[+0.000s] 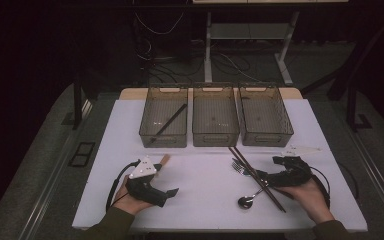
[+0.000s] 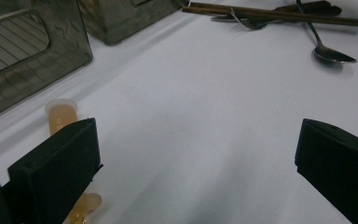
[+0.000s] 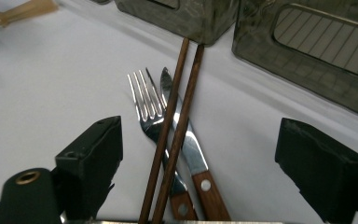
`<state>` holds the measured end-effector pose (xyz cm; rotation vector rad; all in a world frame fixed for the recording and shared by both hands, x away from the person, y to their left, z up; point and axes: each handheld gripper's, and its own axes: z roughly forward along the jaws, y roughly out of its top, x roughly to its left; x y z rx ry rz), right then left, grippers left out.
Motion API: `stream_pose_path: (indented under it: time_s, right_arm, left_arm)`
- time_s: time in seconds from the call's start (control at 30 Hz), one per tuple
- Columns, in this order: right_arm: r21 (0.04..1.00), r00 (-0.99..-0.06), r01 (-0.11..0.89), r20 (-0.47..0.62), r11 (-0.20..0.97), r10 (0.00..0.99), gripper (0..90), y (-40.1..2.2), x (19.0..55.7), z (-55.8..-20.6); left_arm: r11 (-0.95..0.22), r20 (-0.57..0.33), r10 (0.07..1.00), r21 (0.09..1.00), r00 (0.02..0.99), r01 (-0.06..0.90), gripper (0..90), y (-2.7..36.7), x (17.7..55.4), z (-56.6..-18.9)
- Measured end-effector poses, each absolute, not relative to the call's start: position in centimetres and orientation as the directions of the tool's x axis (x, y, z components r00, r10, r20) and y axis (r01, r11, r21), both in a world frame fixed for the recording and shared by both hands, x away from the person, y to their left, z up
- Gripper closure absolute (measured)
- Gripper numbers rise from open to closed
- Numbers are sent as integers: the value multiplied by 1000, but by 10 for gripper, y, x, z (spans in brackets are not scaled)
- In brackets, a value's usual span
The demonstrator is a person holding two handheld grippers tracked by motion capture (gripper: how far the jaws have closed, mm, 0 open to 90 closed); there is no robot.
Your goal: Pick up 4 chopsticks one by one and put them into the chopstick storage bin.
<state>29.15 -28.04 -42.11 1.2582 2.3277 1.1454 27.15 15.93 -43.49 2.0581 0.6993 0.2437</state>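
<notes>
The right gripper stands with jaws wide, nothing pinched; the chopsticks run between them toward twelve o'clock, crossing fork and knife. The left gripper gapes empty, with an amber tube at ten o'clock.

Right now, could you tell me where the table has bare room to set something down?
The widest bare patch lies mid-table, between the left gripper, the spoon and the three bins. The front edge is free too. It is crowded at the right gripper: chopsticks, fork and knife overlap.
</notes>
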Motion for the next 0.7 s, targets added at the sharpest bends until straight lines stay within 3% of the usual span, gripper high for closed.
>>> stream_pose_path:
  time_s: [0.7]
  right_arm:
    - [711,-610,617,161,338,776,465,-240,343,-426]
  left_arm:
    - [-436,-105,552,809,827,394,0,155,272,-437]
